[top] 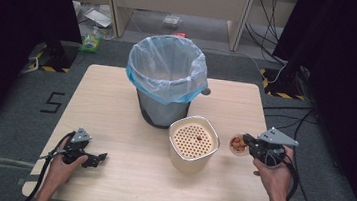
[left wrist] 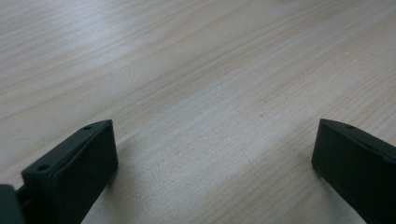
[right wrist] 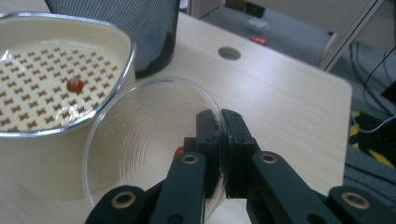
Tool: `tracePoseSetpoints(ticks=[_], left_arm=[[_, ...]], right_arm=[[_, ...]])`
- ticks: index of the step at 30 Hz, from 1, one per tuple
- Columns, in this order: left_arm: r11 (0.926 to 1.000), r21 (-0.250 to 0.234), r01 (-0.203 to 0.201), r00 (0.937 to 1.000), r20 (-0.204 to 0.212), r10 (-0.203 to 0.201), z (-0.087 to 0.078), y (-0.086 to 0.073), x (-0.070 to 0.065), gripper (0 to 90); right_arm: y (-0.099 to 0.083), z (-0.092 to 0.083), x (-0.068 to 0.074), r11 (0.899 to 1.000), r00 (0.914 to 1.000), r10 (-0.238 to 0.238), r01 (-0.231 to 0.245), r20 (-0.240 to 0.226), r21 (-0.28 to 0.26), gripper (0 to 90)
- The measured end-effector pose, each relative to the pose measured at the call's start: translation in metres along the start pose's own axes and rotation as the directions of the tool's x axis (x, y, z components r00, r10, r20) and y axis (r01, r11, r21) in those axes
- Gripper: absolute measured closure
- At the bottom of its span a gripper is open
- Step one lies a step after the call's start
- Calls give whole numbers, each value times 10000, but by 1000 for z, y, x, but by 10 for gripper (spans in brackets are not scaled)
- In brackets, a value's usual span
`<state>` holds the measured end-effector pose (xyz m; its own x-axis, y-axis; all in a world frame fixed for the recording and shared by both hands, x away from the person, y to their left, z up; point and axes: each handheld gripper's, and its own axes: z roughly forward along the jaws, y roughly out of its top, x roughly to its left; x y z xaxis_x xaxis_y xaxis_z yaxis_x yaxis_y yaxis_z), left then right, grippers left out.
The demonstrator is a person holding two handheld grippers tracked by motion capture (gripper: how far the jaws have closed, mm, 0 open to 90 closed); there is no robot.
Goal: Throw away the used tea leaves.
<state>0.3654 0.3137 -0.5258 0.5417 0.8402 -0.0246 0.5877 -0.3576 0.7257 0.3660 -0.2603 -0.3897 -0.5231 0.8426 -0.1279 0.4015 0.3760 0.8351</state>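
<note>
My right gripper is shut on the rim of a small clear dish, held just right of a cream container. In the right gripper view the jaws of my right gripper pinch the dish, which looks tilted and close to the container. A reddish bit lies in the dish by the jaws. Another reddish bit sits on the container's perforated insert. My left gripper rests open on the table's front left, with bare wood between its jaws.
A mesh bin lined with a pale blue bag stands behind the container at the table's middle back. A round cable hole is in the wooden table to the right of the bin. Cables trail off the right edge.
</note>
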Motion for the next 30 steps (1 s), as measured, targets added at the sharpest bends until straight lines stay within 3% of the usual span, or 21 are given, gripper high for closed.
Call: tracePoseSetpoints(ticks=[12,17,19,20,22,25,26,27,28,30], left_arm=[[10000,3,2,10000,1,-2,0,0,0,0],[10000,6,1,10000,1,-1,0,0,0,0],[10000,5,2,10000,1,-2,0,0,0,0],[10000,5,1,10000,2,-1,0,0,0,0],[10000,4,2,10000,2,-2,0,0,0,0],[10000,5,0,10000,-1,0,0,0,0,0],[10000,5,1,10000,-1,-1,0,0,0,0],[10000,3,2,10000,1,-2,0,0,0,0],[10000,5,-1,10000,0,1,0,0,0,0],[10000,5,-1,10000,1,1,0,0,0,0]], right_arm=[[32,-3,7,9901,9907,-911,1010,1010,-978,872],[48,0,12,9766,9812,-1357,1558,1375,-1485,873],[56,3,18,9635,9697,-1774,2059,1677,-1713,872],[59,4,22,9552,9612,-2049,2376,1848,-1763,872],[65,7,31,9327,9359,-2770,3163,2178,-1732,872],[74,15,49,8827,8738,-3920,4454,2878,-1500,872],[75,16,54,8691,8573,-4155,4727,3038,-1453,872],[76,19,61,8421,8215,-4638,5251,3318,-1229,873],[76,22,66,8203,7963,-4955,5603,3469,-1146,873],[76,28,75,7884,7621,-5344,6054,3657,-1096,873]])
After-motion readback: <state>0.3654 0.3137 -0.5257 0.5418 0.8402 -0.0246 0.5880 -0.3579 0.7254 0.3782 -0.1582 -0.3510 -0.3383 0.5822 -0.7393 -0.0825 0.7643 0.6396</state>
